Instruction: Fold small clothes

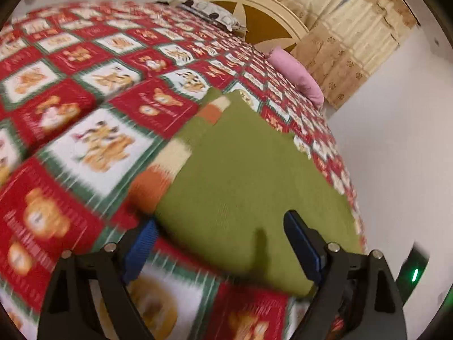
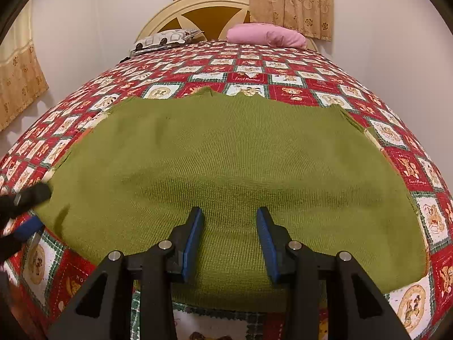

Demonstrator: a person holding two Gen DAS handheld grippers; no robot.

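One green knitted sweater (image 2: 232, 164) lies flat on the bed, on a red patchwork quilt (image 2: 249, 65) printed with bears. Its near hem is close to the foot of the bed.

Two grippers. Two pillows at the head: one pink pillow (image 2: 266, 35), one white patterned pillow (image 2: 167, 38). One cream headboard (image 2: 198, 2). Curtains (image 2: 288, 0) behind it; a second curtain at the far left of the right wrist view.

Right gripper (image 2: 230, 238): fingers partly apart, poised over the near hem of the sweater, cloth visible between them. Whether the tips touch the knit I cannot tell.

Left gripper (image 1: 218, 243): fingers wide apart, nothing clamped. One finger is over the green knit, the other over the quilt just beside the sweater's edge.

Left wrist view only: a sleeve with cream and orange bands (image 1: 167, 167) along the sweater's side, and a second banded bit farther up (image 1: 215, 109). This view is blurred and tilted.

Right wrist view only: the sweater's whole body, its far edge uneven, and the left gripper at its left corner.

Edges: the sweater's right side runs close to the bed's edge, with bare wall (image 1: 396, 141) beyond. Wide open quilt on the left side and toward the pillows.
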